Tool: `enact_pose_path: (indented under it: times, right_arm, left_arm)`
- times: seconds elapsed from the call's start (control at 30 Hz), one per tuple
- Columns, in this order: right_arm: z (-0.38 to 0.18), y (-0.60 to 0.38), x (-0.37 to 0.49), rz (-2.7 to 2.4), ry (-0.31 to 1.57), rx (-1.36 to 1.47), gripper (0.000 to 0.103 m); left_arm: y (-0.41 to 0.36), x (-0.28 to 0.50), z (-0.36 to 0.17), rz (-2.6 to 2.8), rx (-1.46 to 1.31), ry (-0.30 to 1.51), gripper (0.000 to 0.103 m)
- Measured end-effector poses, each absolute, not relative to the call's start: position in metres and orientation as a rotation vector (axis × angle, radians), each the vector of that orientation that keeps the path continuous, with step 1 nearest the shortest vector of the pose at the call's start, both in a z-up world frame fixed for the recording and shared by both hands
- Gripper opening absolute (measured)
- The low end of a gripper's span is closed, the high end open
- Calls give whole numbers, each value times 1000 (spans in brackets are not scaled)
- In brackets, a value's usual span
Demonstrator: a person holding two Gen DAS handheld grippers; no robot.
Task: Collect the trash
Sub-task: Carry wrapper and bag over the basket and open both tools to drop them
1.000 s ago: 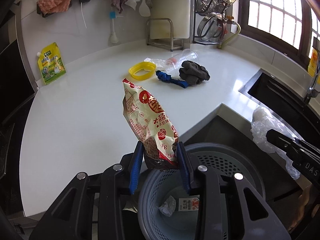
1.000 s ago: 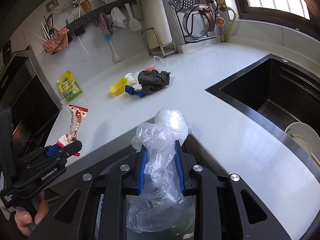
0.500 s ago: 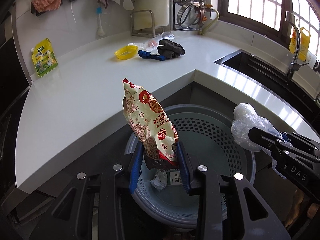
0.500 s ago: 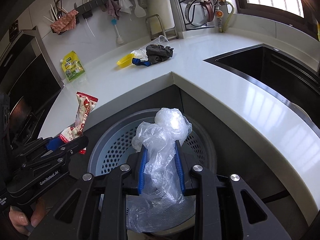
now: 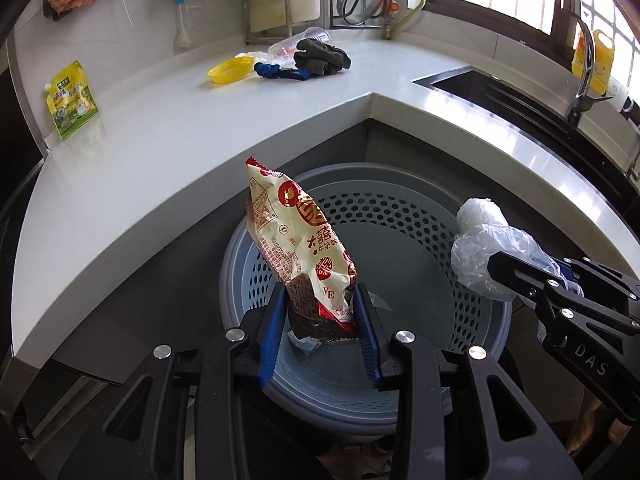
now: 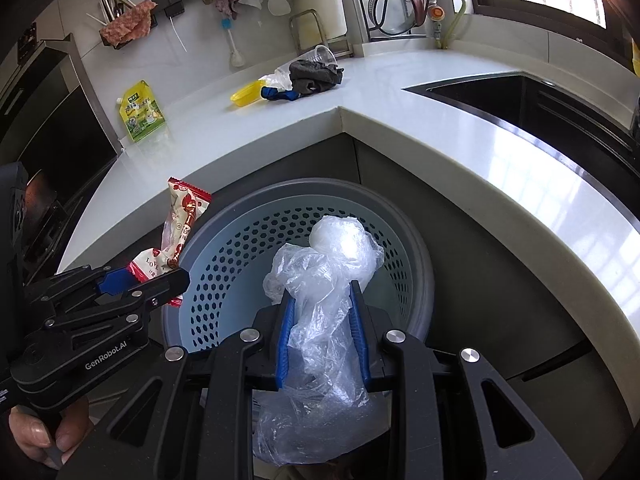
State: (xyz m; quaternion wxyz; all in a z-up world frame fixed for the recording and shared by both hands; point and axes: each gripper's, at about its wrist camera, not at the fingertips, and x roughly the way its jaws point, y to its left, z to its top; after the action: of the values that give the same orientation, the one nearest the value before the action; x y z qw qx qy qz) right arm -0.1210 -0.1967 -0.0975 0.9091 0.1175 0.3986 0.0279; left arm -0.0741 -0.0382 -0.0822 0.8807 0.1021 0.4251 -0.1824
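Note:
My left gripper [image 5: 320,300] is shut on a red and cream snack wrapper [image 5: 296,240] and holds it upright over the grey perforated trash basket [image 5: 400,208]. My right gripper [image 6: 322,304] is shut on a crumpled clear plastic bag [image 6: 332,256], also above the basket [image 6: 224,256]. In the left wrist view the bag [image 5: 480,240] hangs over the basket's right rim. In the right wrist view the wrapper [image 6: 180,224] is at the basket's left rim. Some scraps lie on the basket floor [image 5: 304,344].
On the white L-shaped counter [image 5: 160,140] lie a yellow lid [image 5: 230,70], a blue item [image 5: 276,72], a dark cloth [image 5: 322,58], a clear plastic cup [image 5: 296,42] and a yellow-green pouch [image 5: 72,100]. A black sink [image 5: 500,96] is at the right.
Both grippers have pulled back from the counter and lowered over the basket, which now fills more of both views. Each still holds its piece of trash.

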Motion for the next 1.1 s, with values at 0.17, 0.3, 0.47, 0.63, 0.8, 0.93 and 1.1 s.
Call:
enact_pose_path:
  times: [0.17, 0.3, 0.47, 0.63, 0.8, 0.93, 1.1]
  right_arm:
    - [-101, -193, -117, 64, 834, 238, 25]
    - [-110, -191, -109, 75, 860, 235, 25]
    - [-121, -185, -98, 93, 890, 232, 25]
    - [-132, -186, -89, 94, 918, 241, 25]
    - [-139, -184, -84, 96, 938, 238, 26]
    - [-143, -185, -82, 95, 950, 245, 26]
    - [-145, -185, -81, 91, 954, 243, 29]
  left_arm:
    - [-39, -71, -89, -389, 214, 904, 34]
    - [-38, -66, -99, -398, 208, 940, 34]
    - [-38, -60, -110, -404, 203, 970, 35]
    - [-37, -52, -118, -406, 199, 995, 36]
    - [-35, -48, -124, -403, 191, 1016, 38]
    - [-35, -44, -128, -405, 183, 1029, 38]
    - [-33, -41, -131, -401, 180, 1036, 41]
